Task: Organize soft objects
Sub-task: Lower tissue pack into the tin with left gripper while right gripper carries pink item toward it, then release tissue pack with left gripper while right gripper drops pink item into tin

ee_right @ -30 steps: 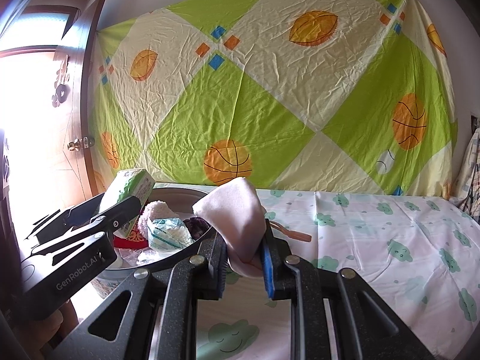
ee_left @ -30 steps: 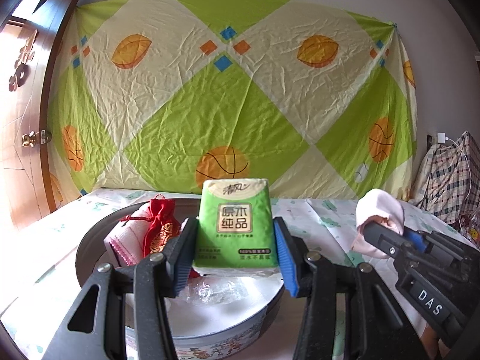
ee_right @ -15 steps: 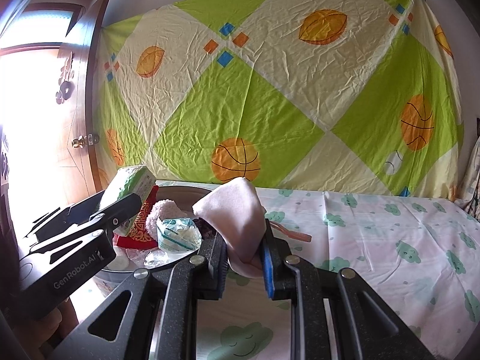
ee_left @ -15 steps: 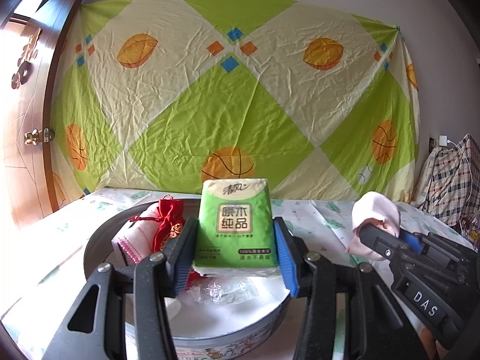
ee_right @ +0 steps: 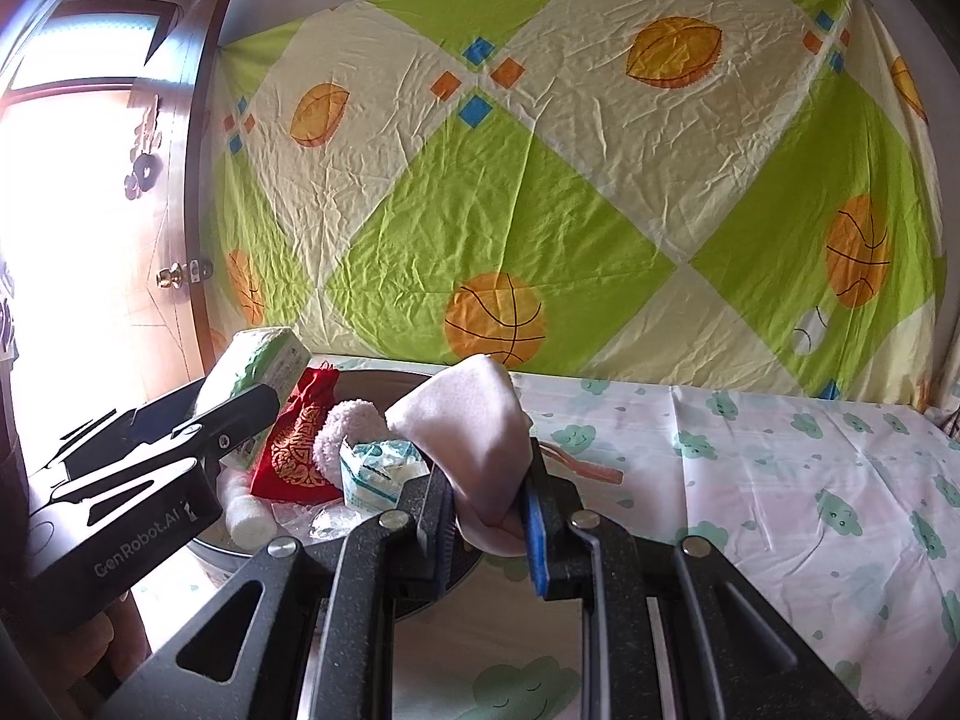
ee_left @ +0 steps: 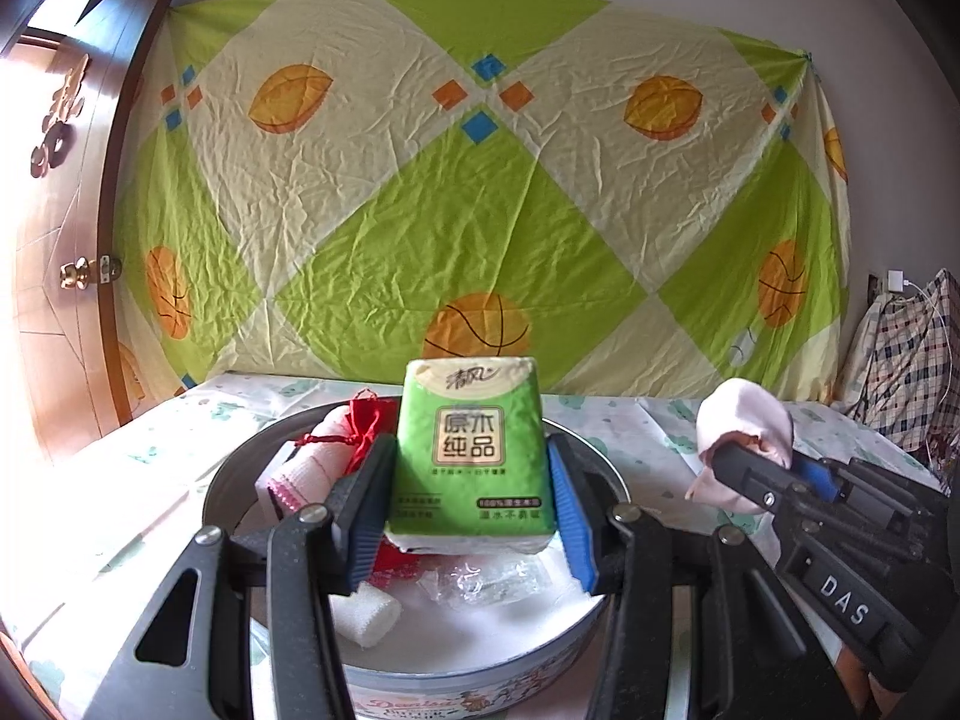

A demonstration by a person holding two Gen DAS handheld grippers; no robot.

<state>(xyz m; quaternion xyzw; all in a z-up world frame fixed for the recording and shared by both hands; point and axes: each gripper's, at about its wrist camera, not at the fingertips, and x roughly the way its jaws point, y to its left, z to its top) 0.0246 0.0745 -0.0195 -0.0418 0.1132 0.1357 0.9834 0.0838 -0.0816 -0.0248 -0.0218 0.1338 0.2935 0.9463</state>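
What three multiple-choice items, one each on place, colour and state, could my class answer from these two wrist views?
1. Where is the red drawstring pouch?
A. in the round tin
B. on the bedsheet
C. on the door

2. What colour is the tissue pack?
A. blue
B. green
C. red

3. What state are the right tongs in?
A. wide open, empty
B. out of sight
C. shut on the pink cloth

Key: 1 A, it lies inside the round tin; 2 B, its wrapper is green; 3 C, both pads pinch the pink cloth.

Upright green tissue pack; folded pink cloth
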